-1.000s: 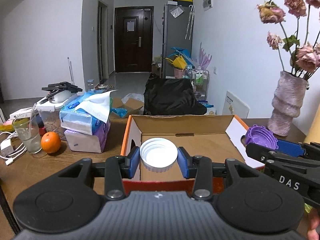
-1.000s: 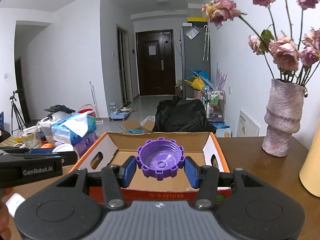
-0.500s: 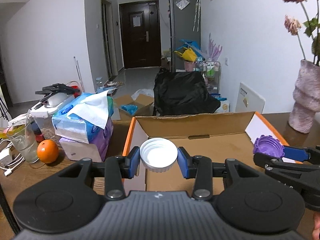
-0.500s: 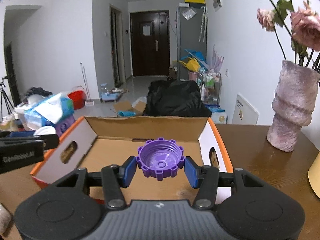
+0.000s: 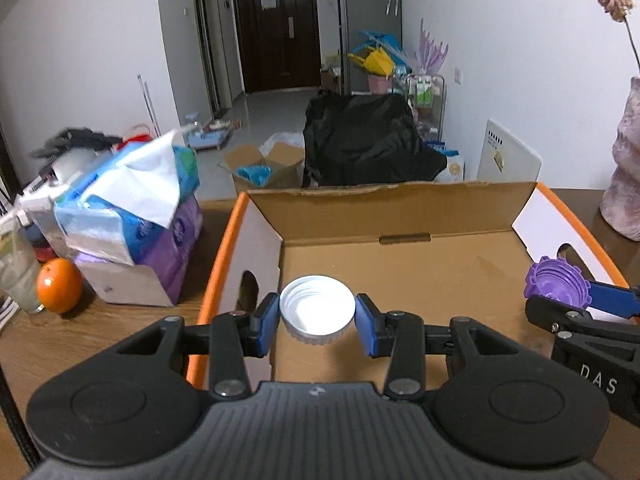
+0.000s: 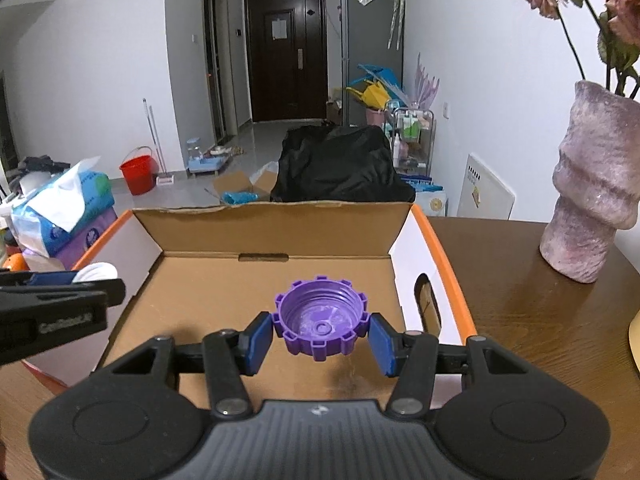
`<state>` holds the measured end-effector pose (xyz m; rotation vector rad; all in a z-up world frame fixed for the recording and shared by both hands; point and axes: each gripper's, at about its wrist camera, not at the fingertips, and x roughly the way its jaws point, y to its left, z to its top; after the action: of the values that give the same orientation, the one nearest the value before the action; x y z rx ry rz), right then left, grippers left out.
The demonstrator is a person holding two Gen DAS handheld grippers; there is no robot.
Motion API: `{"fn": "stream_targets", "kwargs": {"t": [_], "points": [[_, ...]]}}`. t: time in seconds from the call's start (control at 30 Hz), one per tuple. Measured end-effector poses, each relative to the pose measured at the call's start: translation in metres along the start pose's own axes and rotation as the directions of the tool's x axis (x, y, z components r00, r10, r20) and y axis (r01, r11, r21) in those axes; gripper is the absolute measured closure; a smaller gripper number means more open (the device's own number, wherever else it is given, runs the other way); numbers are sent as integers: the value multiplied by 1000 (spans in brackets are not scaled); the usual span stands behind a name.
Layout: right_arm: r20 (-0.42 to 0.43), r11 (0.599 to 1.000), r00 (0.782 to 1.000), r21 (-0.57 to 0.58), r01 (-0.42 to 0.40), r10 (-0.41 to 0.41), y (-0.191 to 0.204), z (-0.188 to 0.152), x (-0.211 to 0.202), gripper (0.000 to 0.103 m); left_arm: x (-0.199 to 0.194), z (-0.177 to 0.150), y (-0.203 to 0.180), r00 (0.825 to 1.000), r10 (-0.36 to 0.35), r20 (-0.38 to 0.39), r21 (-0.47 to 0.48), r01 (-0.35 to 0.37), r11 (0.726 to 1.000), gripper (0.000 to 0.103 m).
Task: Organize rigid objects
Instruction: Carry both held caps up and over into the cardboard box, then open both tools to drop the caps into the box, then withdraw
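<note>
My left gripper (image 5: pixel 317 323) is shut on a white round cap (image 5: pixel 317 314), open side up, over the left part of the open cardboard box (image 5: pixel 400 212). My right gripper (image 6: pixel 321 339) is shut on a purple notched cap (image 6: pixel 321 323), open side up, over the right part of the same box (image 6: pixel 272 226). The purple cap also shows at the right in the left wrist view (image 5: pixel 557 283). The white cap shows at the left in the right wrist view (image 6: pixel 96 271). The box floor looks bare.
The box has orange edges and stands on a brown wooden table (image 6: pixel 520 304). Tissue packs (image 5: pixel 132 216), an orange (image 5: pixel 60 285) and a glass (image 5: pixel 16 276) stand left of it. A pink vase (image 6: pixel 592 204) with dried roses stands to the right.
Both grippers have moved forward and down over the box, each still holding its cap. The box now fills more of both views.
</note>
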<state>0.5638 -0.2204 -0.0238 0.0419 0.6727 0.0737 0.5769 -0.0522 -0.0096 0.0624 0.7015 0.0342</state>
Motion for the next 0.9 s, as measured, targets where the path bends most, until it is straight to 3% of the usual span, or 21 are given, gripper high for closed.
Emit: {"fn": "stream_targets", "kwargs": {"t": [0.3,0.33,0.4,0.5,0.57,0.63,0.77,0.9], "points": [[-22,1000,1000,-26,3,-4,6,-2,8,51,11,0,-2,1000,13,-2,28,-13,1000,59],[-23,1000,1000,-26,4,-4,6,-2,9,51,11,0,-2,1000,18,1,28,-18,999,54],[-28,999,1000,-33,5,-6,5,-2,9,51,10,0,0,999,28,22,30,-29,999,30],[-29,999,999,-43,15,-16,4,-2,10,49,7,-1,0,998,45,44,32,-46,998,13],[-24,999,999,-37,28,-29,2,-4,8,26,6,-1,2,998,48,51,24,-49,999,3],[-7,998,999,-36,44,-44,0,-4,5,12,5,-1,4,997,54,59,14,-55,998,0],[3,998,999,-46,39,-39,-2,-6,0,2,4,0,6,998,44,55,6,-44,999,0],[17,998,999,-48,36,-36,-2,-8,-6,0,-1,-2,9,998,33,56,1,-33,999,0]]}}
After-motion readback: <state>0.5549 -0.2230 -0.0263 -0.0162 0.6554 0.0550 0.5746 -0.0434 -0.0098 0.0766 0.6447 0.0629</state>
